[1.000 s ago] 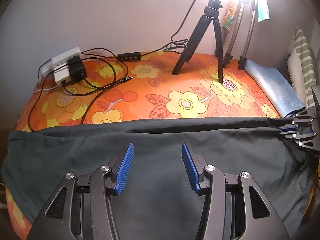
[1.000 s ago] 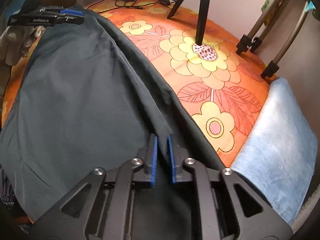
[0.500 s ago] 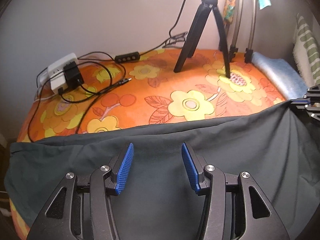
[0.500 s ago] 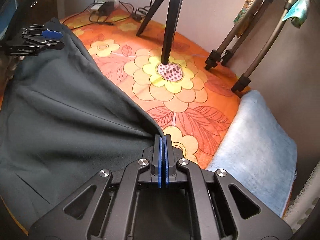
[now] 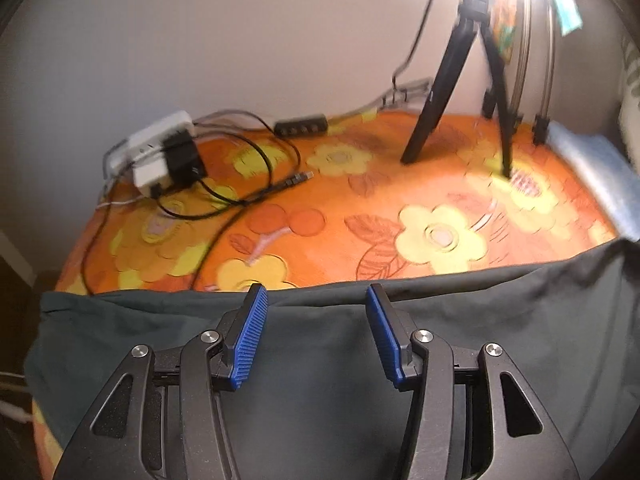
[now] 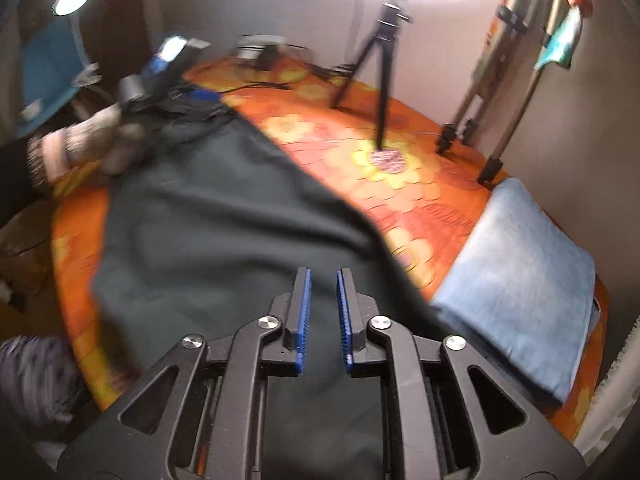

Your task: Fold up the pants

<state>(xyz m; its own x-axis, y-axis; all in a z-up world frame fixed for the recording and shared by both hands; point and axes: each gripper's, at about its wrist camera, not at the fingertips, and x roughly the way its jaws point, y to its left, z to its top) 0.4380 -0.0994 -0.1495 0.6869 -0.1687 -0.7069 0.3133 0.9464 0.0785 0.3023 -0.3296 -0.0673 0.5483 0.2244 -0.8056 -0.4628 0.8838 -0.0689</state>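
Your dark pants lie spread across the near side of the bed, covered in an orange flowered sheet, with their far edge running along the sheet and the cloth hanging a little over the bed's near rim.

Your right gripper has just been opening; its jaws now stand a little apart above the cloth with nothing between them, so that end of the pants is let go. Your left gripper is also released, jaws roughly half apart, hovering over the pants near the other end without pinching anything. In the right view your left hand shows at the far end of the cloth, blurred.

You look to be between folds: the pants seem already doubled lengthwise, one leg on the other, and laid down. The next move probably calls for taking one end with both layers caught together and carrying it over to meet the other end.

Mind the folded blue towel lying just beside the pants at your right, and keep clear of the black tripod and the cables further back on the bed.
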